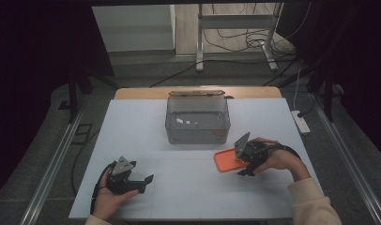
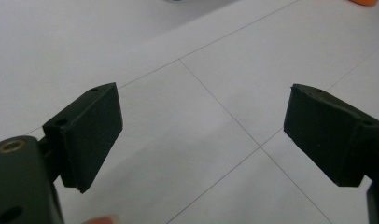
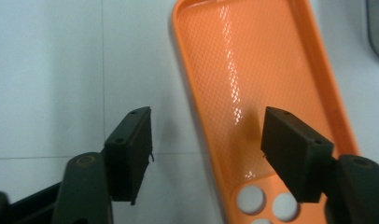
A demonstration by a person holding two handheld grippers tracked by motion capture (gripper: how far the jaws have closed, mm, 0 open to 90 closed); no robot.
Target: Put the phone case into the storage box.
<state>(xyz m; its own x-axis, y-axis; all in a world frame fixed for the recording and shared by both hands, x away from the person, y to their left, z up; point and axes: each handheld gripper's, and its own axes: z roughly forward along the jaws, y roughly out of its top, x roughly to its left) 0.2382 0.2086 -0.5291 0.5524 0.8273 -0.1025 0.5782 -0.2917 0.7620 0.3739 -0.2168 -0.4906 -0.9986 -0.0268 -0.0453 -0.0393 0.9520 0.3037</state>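
- Covering most of the table [image 1: 132, 136], a white sheet gives a plain working surface.
- Standing at the far middle, the clear grey bin [image 1: 197, 119] looks empty, with only glints on its walls; its top is open, probably to take something.
- Lying inner face up just right of the bin's near corner, the orange phone case [image 3: 253, 84] holds nothing.
- Straddling the case's long edge, the right gripper [image 3: 208, 156] is spread wide, seemingly ready to pinch.
- Resting near-left, the left gripper [image 2: 201, 135] gapes over bare sheet.

An orange phone case [image 3: 253, 84] with a diamond-textured inside lies on the white table [image 1: 188, 197] beside black tongs [image 3: 208, 158].
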